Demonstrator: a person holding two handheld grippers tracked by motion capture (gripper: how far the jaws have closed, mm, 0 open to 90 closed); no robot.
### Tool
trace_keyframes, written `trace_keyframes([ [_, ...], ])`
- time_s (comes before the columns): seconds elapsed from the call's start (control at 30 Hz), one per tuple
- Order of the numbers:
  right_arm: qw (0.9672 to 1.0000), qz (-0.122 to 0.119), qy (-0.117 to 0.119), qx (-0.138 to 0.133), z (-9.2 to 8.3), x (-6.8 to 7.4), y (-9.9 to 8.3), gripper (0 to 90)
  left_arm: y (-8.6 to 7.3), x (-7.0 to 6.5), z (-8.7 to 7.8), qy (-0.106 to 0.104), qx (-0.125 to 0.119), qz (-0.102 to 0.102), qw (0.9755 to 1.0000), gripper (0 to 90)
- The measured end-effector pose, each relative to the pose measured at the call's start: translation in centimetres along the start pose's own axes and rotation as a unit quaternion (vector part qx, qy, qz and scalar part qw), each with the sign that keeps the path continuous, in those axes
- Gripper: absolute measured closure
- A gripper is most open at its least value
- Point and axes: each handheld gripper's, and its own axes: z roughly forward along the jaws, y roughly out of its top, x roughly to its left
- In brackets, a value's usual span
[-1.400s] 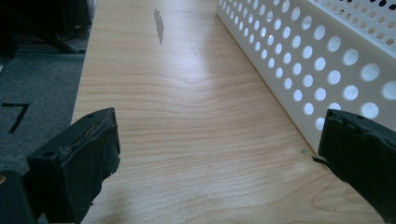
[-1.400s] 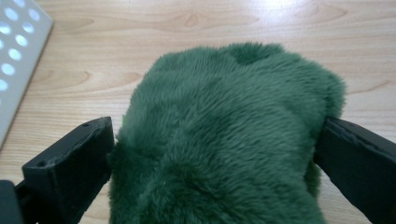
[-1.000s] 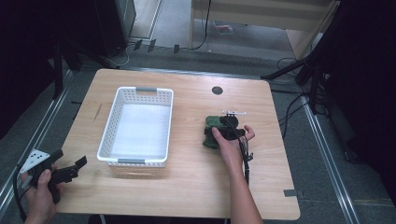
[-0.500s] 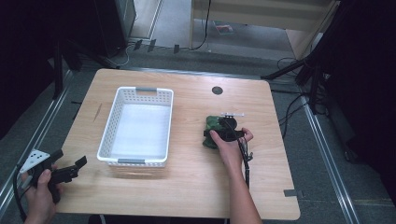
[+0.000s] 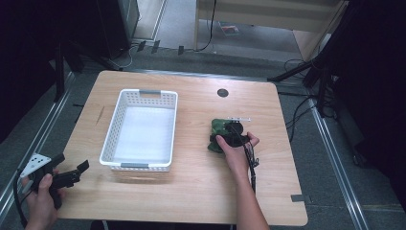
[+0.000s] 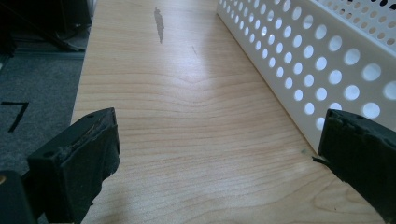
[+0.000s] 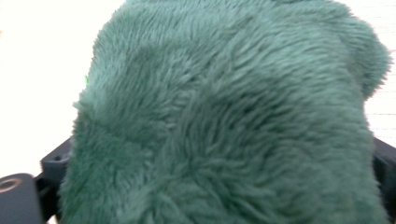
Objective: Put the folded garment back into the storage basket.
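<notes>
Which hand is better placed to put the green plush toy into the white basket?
Right, probably. The right gripper is already at the green plush toy, its jaws either side of it. The left gripper waits open at the table's near left corner, outside the basket.

Your right claw [image 5: 229,135] is lying mostly under your hand [image 5: 234,149] and against the green plush toy [image 7: 224,121], so you cannot tell how its jaws are standing. In the right gripper view the fur is covering both jaws and running off the bottom edge, and its outline is blurring.
</notes>
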Motion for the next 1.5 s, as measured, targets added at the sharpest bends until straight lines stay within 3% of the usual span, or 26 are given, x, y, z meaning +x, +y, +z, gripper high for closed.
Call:
trace_keyframes([
  [0.33,0.9992,0.027,0.015,-0.026,-1.1,-0.2,-0.1,15.7,0.0,0.0,0.0,0.000,0.001,0.000,1.0000,0.0],
  [0.53,0.9978,0.039,0.024,-0.047,-2.6,0.0,0.3,18.3,0.0,0.0,0.0,0.001,-0.001,0.000,1.0000,0.0],
  [0.93,0.9964,0.042,0.024,-0.070,-4.9,0.8,1.5,18.3,0.0,0.0,0.0,0.000,-0.002,0.003,1.0000,0.0],
  [1.5,0.9955,0.026,0.041,-0.081,-7.0,3.8,3.3,18.2,-0.1,-0.2,-0.1,0.001,-0.008,0.009,0.9999,0.0],
])
